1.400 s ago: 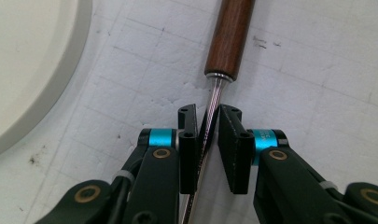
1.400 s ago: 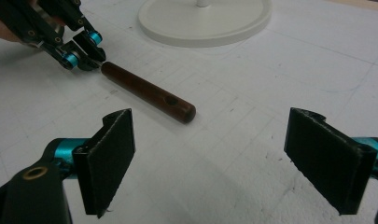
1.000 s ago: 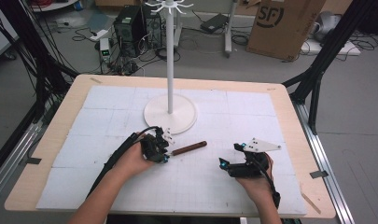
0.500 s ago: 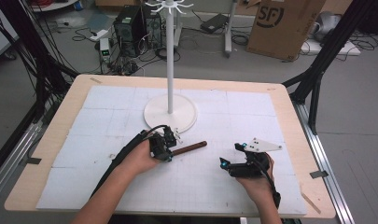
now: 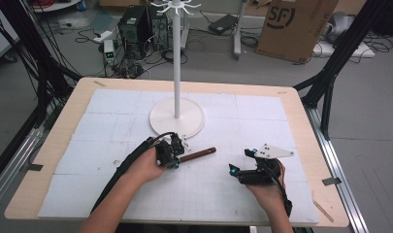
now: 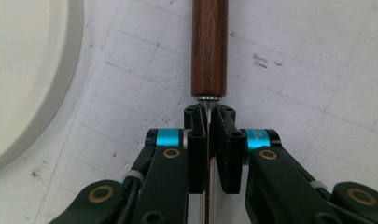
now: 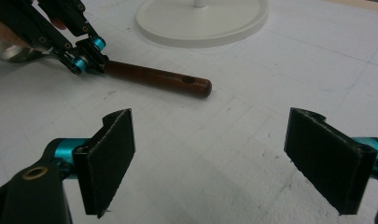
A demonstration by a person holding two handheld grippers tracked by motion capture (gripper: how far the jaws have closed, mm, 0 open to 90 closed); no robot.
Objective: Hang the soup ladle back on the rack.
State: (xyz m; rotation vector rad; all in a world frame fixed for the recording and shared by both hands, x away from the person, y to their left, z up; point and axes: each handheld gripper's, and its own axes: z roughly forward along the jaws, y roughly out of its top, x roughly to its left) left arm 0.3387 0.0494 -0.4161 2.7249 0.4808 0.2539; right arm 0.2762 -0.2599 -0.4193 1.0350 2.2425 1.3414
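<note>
1. The left gripper (image 6: 208, 122) has just been closing its jaws, and they now pinch the thin metal neck of a spoon (image 6: 209, 46) just below its dark wooden handle; the pads press on the metal from both sides.
2. In the right gripper view the same left gripper (image 7: 86, 58) grips the utensil where the handle ends, and a shiny spoon bowl (image 7: 11, 51) shows behind it, partly hidden by the person's hand.
3. The spoon (image 5: 198, 155) lies flat on the white gridded mat (image 5: 233, 194), its handle pointing away from the left gripper (image 5: 171, 154) toward the middle of the table, with a small hole near the rounded end.
4. Just beyond the spoon stands a white hook stand (image 5: 177, 116), its round base resting on the mat and its pole rising upright.
5. The right gripper (image 5: 238, 171) rests low over the mat, well apart from the spoon, its jaws spread wide with nothing between them.
6. The wooden table (image 5: 301, 104) edge frames the mat.
</note>
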